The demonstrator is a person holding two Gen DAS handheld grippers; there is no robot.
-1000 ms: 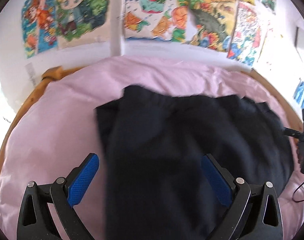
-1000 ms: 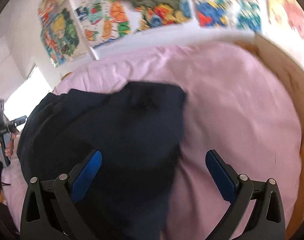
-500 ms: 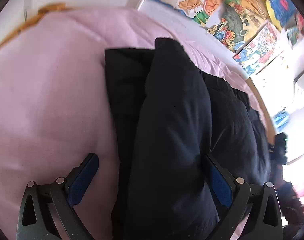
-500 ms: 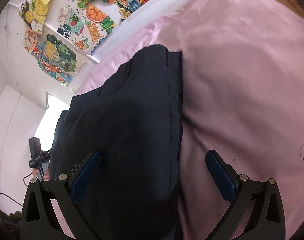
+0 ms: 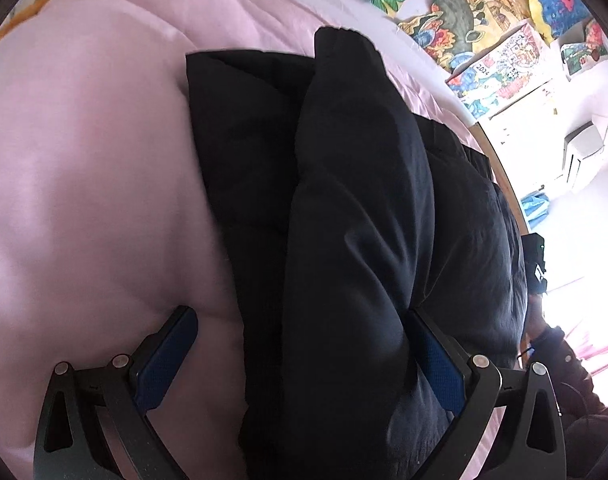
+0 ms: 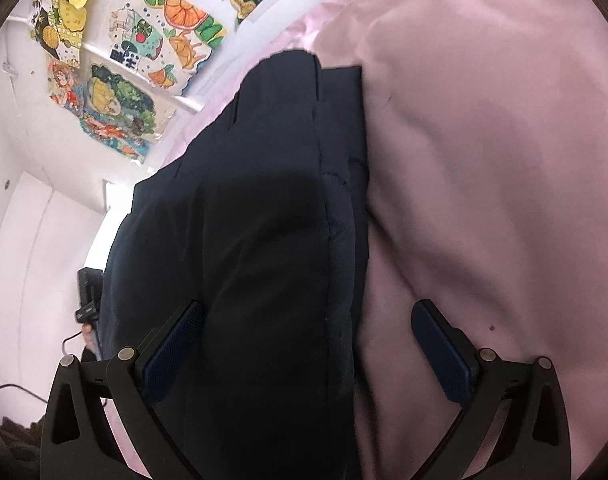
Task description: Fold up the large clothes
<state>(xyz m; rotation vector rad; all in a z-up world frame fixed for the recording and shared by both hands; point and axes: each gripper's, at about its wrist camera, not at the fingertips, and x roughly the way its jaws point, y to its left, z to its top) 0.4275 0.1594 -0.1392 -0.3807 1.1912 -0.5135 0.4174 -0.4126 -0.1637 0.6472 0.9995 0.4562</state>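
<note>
Both grippers are wide open right over the bed. The left gripper (image 5: 300,350) has its blue pads spread with a fat fold of the dark puffy jacket (image 5: 344,220) bulging up between them, nothing pinched. Same for the right gripper (image 6: 308,344): fingers apart, straddling the jacket's edge. The jacket looks navy-black and quilted, stitched in panels, folded lengthwise into a long thick bundle on the pink bedsheet (image 5: 84,160). Further back, colourful drawings (image 6: 116,100) cover the white wall.
</note>
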